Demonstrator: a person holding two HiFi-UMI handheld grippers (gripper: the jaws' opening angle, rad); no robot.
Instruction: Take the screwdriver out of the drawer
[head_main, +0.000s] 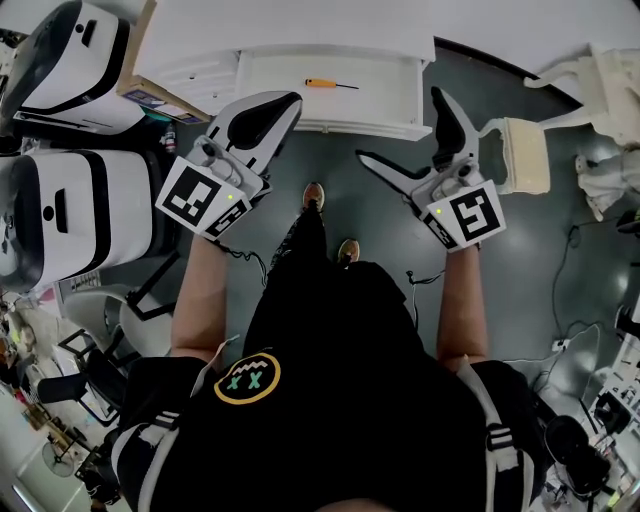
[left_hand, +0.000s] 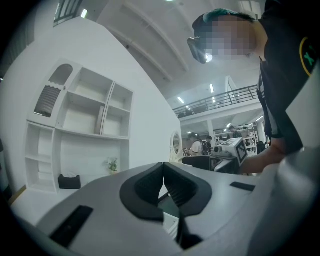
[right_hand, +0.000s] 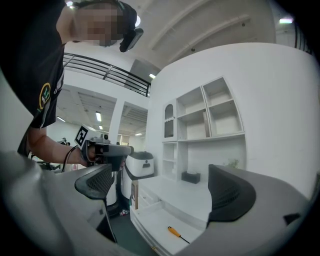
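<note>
A screwdriver (head_main: 322, 84) with an orange handle and a thin dark shaft lies flat in the open white drawer (head_main: 395, 100). In the right gripper view the screwdriver (right_hand: 174, 232) rests on the floor of that drawer (right_hand: 150, 220), below and beyond the jaws. My right gripper (head_main: 400, 126) hangs in front of the drawer's right half, open wide and holding nothing (right_hand: 162, 189). My left gripper (head_main: 278, 110) is by the drawer's left front corner, its jaws pressed together and empty (left_hand: 163, 181).
The drawer belongs to a low white cabinet (head_main: 290, 30) under wall shelves (right_hand: 210, 117). Two big white machines (head_main: 80, 205) stand at the left beside a cardboard box (head_main: 135, 88). A pale chair (head_main: 525, 155) stands to the right. The person's feet (head_main: 314, 194) are on the dark floor.
</note>
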